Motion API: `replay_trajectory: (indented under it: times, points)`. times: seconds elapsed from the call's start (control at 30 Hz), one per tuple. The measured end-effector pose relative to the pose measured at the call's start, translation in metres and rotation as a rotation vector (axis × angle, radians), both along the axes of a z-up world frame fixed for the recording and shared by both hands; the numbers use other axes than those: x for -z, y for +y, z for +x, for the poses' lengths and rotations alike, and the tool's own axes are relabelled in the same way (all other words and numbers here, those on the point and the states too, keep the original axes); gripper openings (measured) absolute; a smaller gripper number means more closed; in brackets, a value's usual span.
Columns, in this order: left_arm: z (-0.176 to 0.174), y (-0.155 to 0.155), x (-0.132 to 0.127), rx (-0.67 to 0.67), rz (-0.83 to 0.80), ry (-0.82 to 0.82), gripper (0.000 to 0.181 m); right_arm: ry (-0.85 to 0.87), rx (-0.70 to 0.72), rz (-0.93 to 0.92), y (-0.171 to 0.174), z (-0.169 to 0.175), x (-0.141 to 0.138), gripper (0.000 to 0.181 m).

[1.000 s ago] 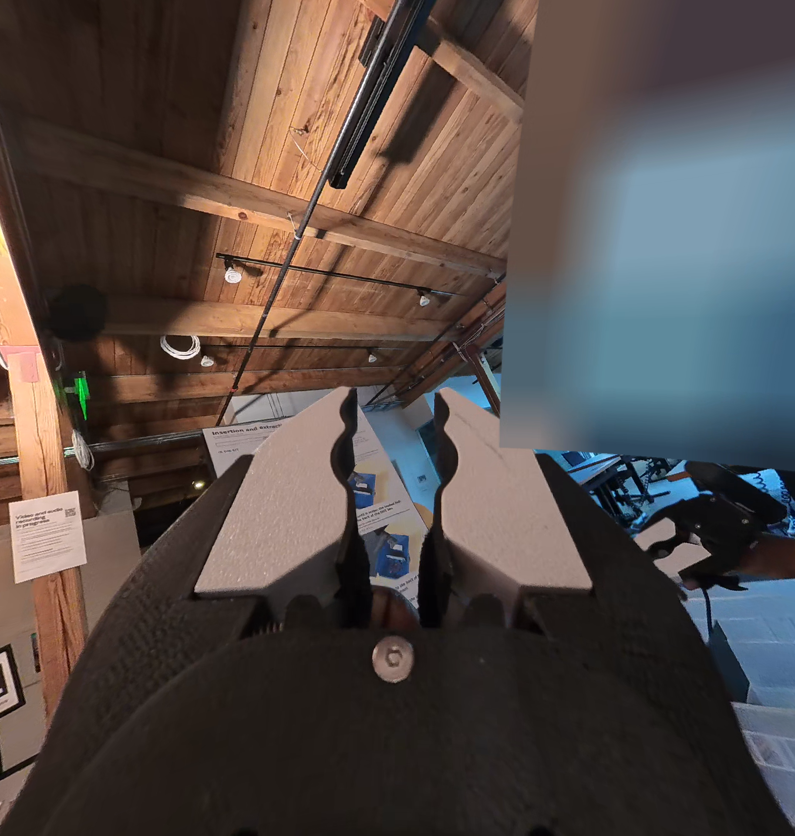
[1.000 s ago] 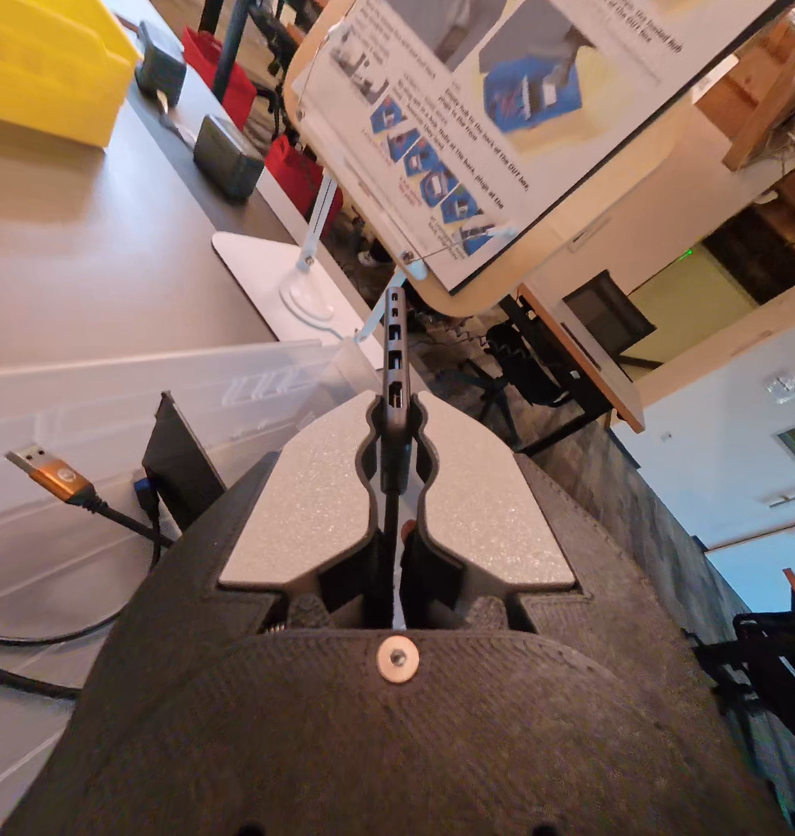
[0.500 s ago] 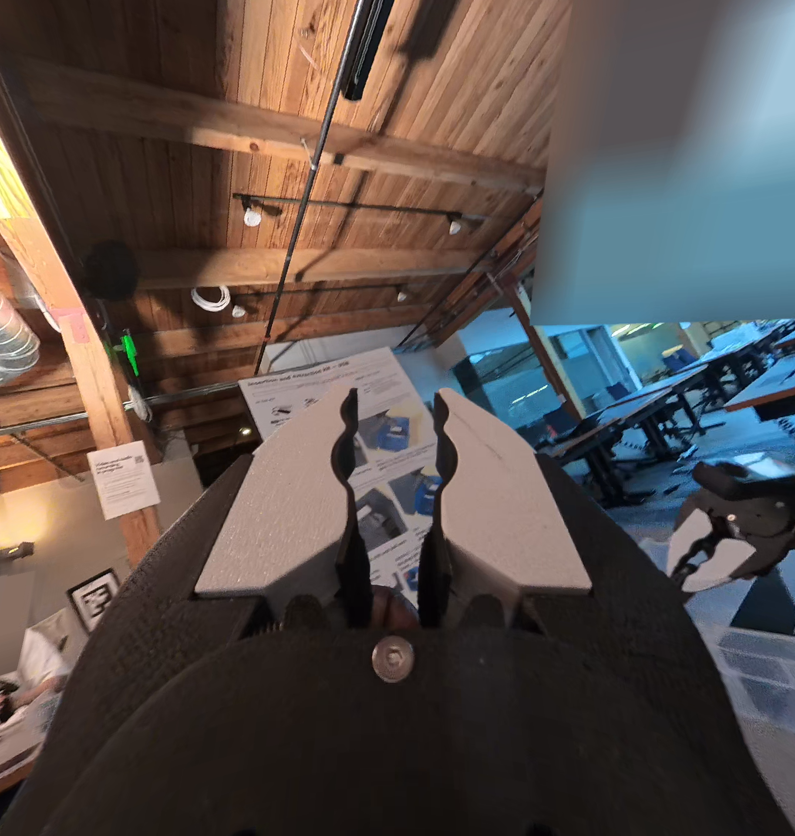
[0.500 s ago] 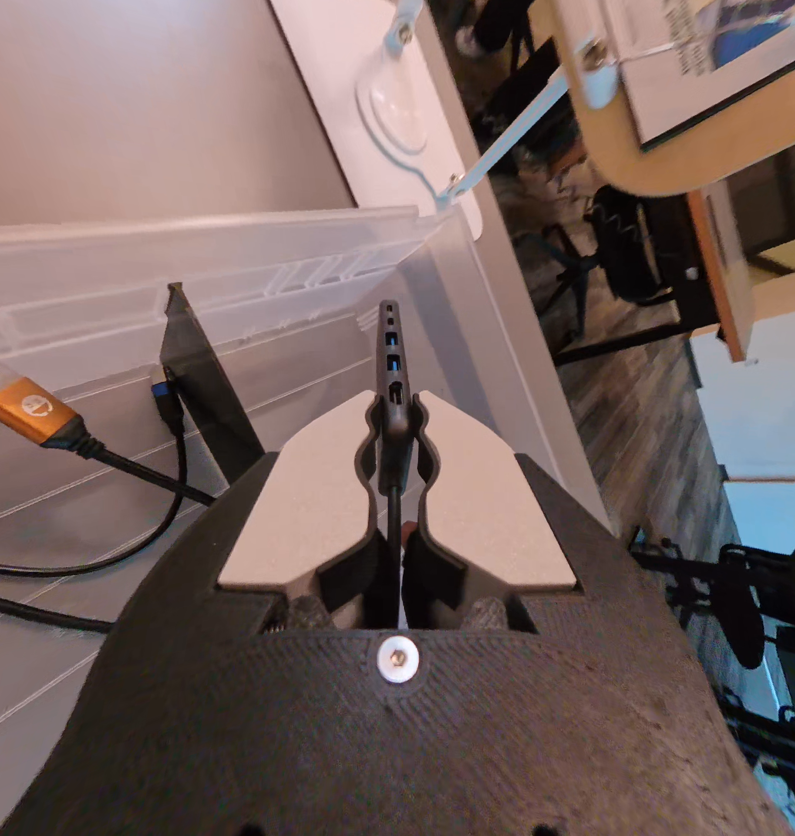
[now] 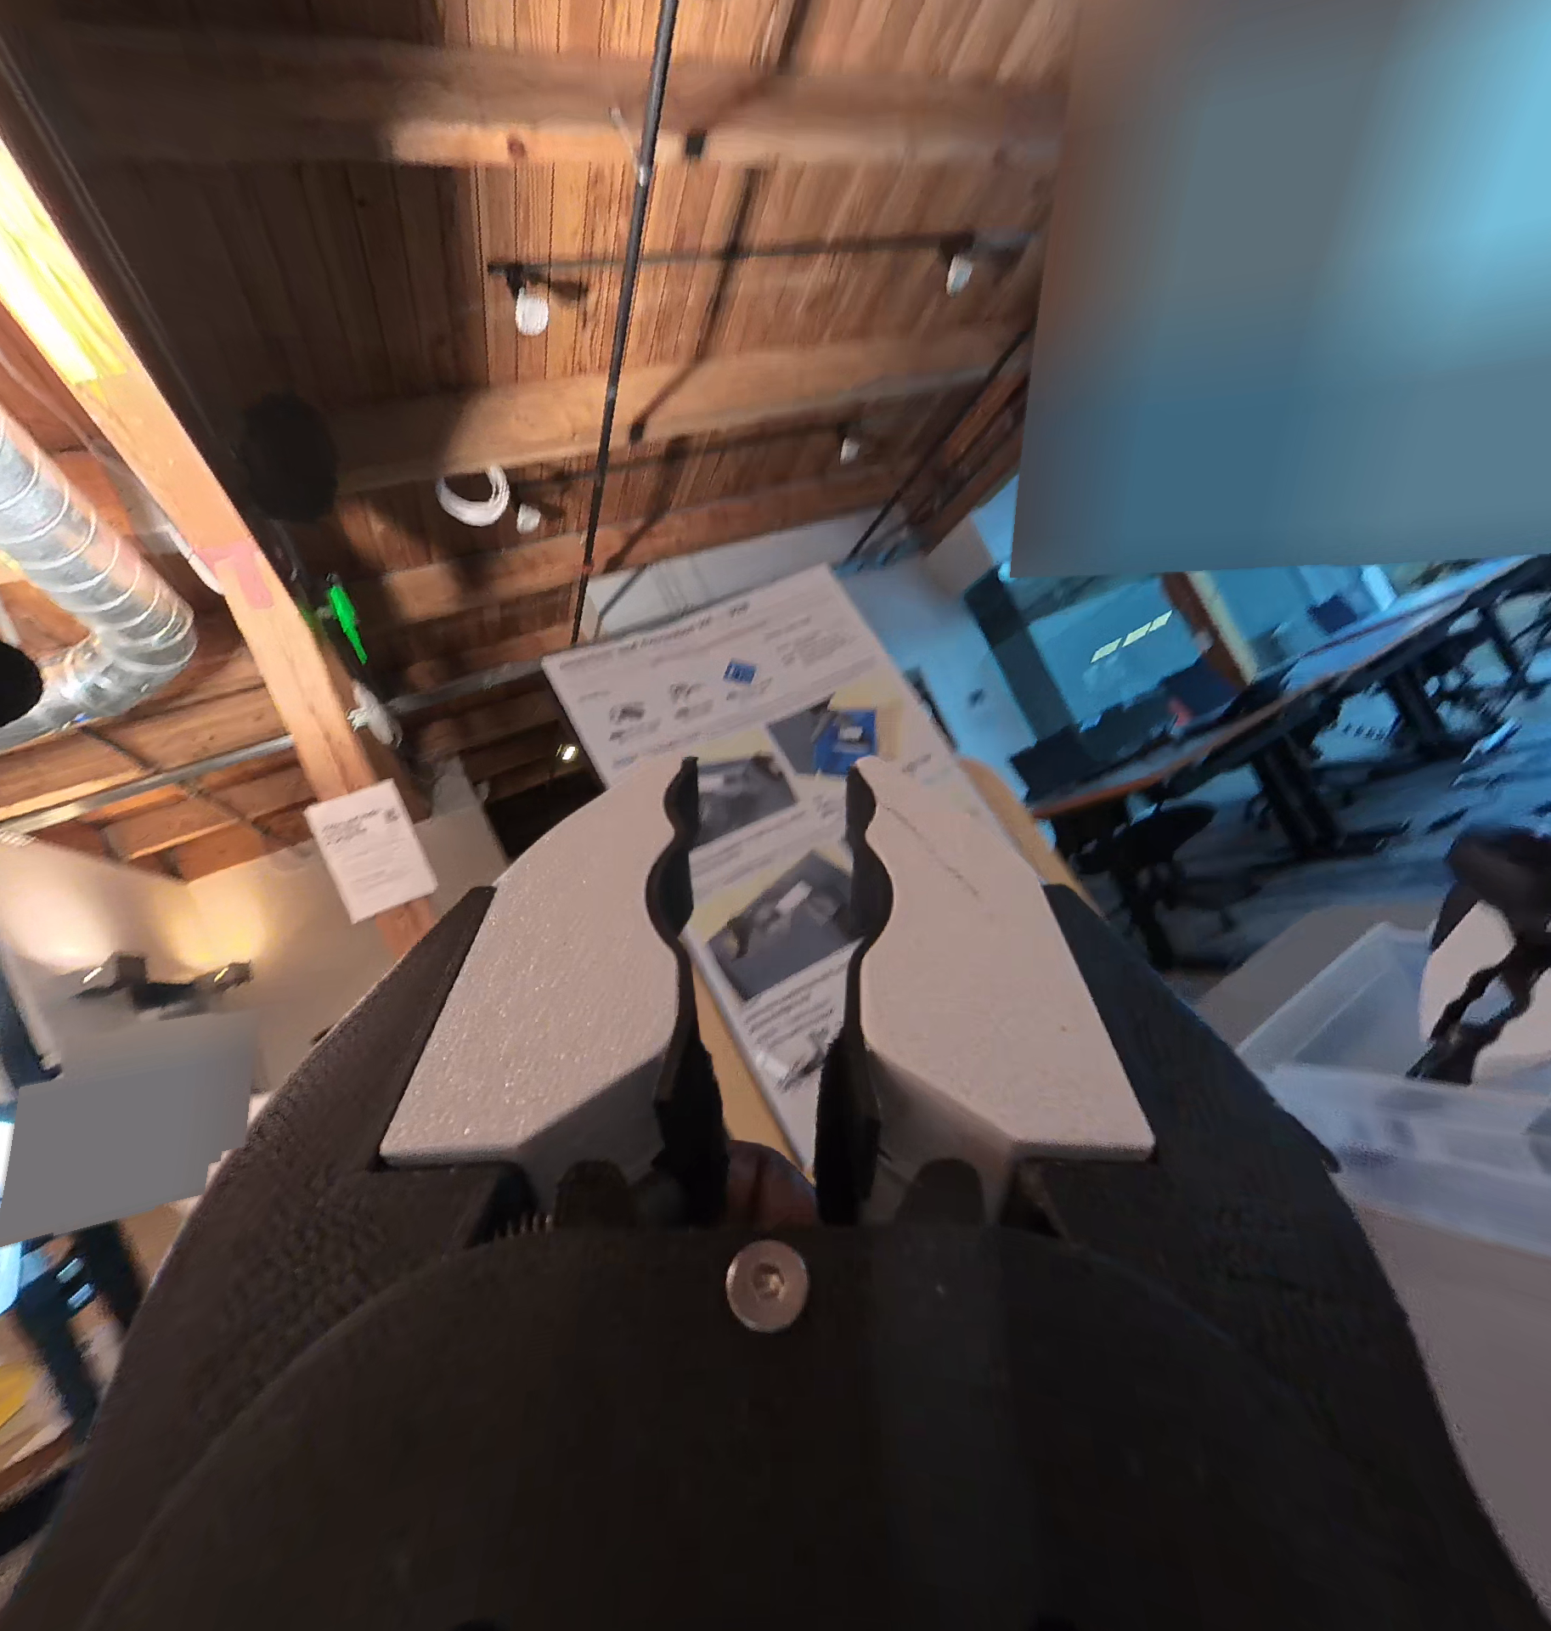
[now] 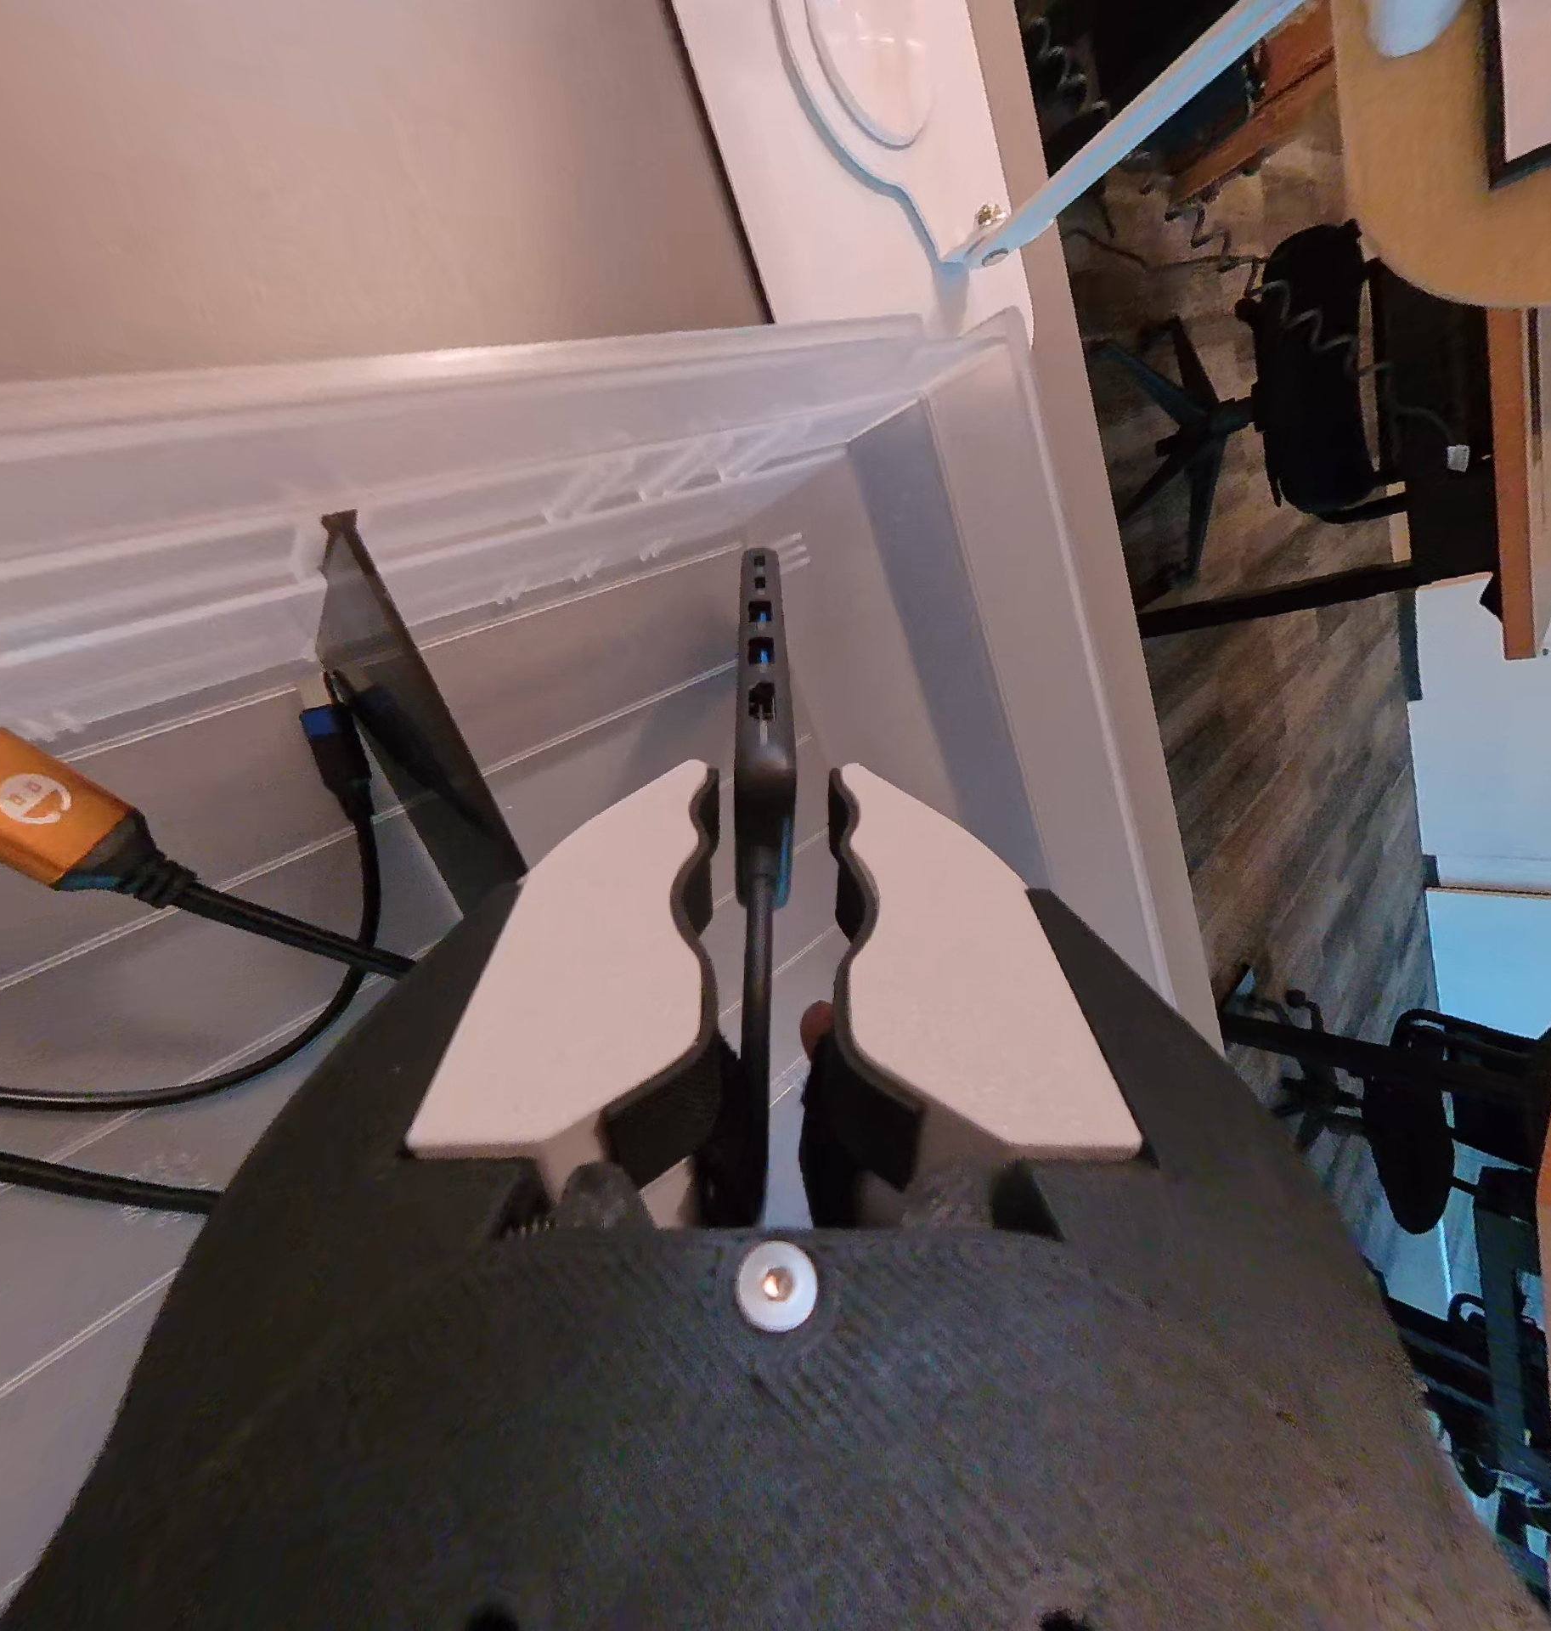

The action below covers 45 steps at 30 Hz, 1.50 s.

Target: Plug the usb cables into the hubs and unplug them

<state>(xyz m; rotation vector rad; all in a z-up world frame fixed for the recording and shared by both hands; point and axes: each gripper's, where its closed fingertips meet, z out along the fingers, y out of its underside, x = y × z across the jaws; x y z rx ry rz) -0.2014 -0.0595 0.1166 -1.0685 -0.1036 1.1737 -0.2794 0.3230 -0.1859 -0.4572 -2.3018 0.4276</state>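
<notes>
My right gripper (image 6: 772, 777) is open. A slim dark USB hub (image 6: 761, 653) stands edge-on between its fingers with a gap on each side, its cable running back toward the gripper body. It sits inside a clear plastic bin (image 6: 454, 415). An orange USB plug (image 6: 39, 816) on a black cable lies at the left of the bin. A second black hub (image 6: 401, 706) leans on the bin wall with a blue plug (image 6: 326, 732) in it. My left gripper (image 5: 767, 777) is open and empty, pointing up toward the ceiling and away from the bin.
An instruction poster (image 5: 754, 750) on a white stand (image 6: 843, 106) rises behind the bin. In the left wrist view the right gripper (image 5: 1513, 962) shows blurred over the bin (image 5: 1372, 997). Desks and chairs (image 6: 1319, 371) stand beyond the table edge.
My right gripper has lowered the hub into the bin and opened its jaws, letting go of it. My left gripper has tilted downward and stayed open.
</notes>
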Motion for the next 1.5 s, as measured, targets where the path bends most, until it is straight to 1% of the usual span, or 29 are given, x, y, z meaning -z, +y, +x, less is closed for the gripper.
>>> replay_trajectory:
  times: [0.13, 0.17, 0.23, 0.33, 0.47, 0.53, 0.6, 0.63, 0.73, 0.77, 0.83, 0.9, 1.0, 1.13, 1.2, 1.27, 1.3, 1.37, 1.5]
  points:
    - [-0.012, -0.012, 0.013, -0.082, -0.064, -0.105, 0.033, 0.013, 0.007, -0.04, 0.0, 0.001, -0.007, 0.027]
    - [-0.016, -0.017, 0.017, -0.109, -0.077, -0.141, 0.033, 0.017, 0.006, -0.057, -0.001, 0.002, -0.01, 0.03]
    - [-0.024, -0.031, 0.027, -0.161, -0.087, -0.213, 0.035, 0.031, 0.004, -0.09, -0.003, 0.004, -0.018, 0.032]
    - [-0.031, -0.048, 0.047, -0.186, -0.111, -0.355, 0.037, 0.083, -0.001, -0.153, -0.008, 0.005, -0.036, 0.033]
    - [-0.04, -0.063, 0.098, -0.209, -0.24, -0.631, 0.043, 0.183, -0.051, -0.273, -0.02, 0.012, -0.071, 0.033]
    - [-0.044, -0.066, 0.118, -0.181, -0.223, -0.794, 0.045, 0.232, -0.063, -0.299, -0.022, 0.016, -0.086, 0.033]
    - [-0.05, -0.062, 0.137, -0.124, -0.186, -0.965, 0.051, 0.272, -0.069, -0.304, -0.024, 0.019, -0.098, 0.033]
    - [-0.054, -0.059, 0.148, -0.108, -0.195, -1.032, 0.053, 0.291, -0.07, -0.301, -0.024, 0.02, -0.103, 0.033]
    - [-0.076, -0.056, 0.196, -0.101, -0.284, -1.161, 0.056, 0.34, -0.071, -0.268, -0.027, 0.022, -0.115, 0.033]
    - [-0.084, -0.057, 0.215, -0.098, -0.287, -1.247, 0.057, 0.351, -0.068, -0.246, -0.027, 0.022, -0.117, 0.033]
    - [-0.101, -0.062, 0.25, -0.124, -0.255, -1.414, 0.061, 0.365, -0.059, -0.199, -0.027, 0.022, -0.118, 0.033]
    - [-0.115, -0.064, 0.268, -0.133, -0.176, -1.501, 0.064, 0.374, -0.055, -0.168, -0.027, 0.021, -0.118, 0.033]
    - [-0.125, -0.07, 0.29, -0.207, -0.152, -1.587, 0.073, 0.382, -0.046, -0.133, -0.026, 0.019, -0.118, 0.033]
    - [-0.123, -0.072, 0.313, -0.244, -0.195, -1.682, 0.074, 0.395, -0.045, -0.119, -0.026, 0.018, -0.12, 0.032]
    - [-0.119, -0.069, 0.322, -0.223, -0.217, -1.747, 0.07, 0.403, -0.047, -0.121, -0.027, 0.018, -0.121, 0.032]
    - [-0.116, -0.065, 0.327, -0.207, -0.26, -1.771, 0.065, 0.408, -0.043, -0.116, -0.025, 0.018, -0.121, 0.032]
    - [-0.116, -0.066, 0.33, -0.23, -0.281, -1.777, 0.062, 0.411, -0.04, -0.111, -0.024, 0.018, -0.122, 0.032]
    - [-0.117, -0.07, 0.335, -0.288, -0.311, -1.793, 0.047, 0.416, -0.035, -0.101, -0.023, 0.018, -0.122, 0.032]
    - [-0.116, -0.065, 0.332, -0.267, -0.362, -1.743, 0.043, 0.432, -0.039, -0.093, -0.023, 0.019, -0.126, 0.032]
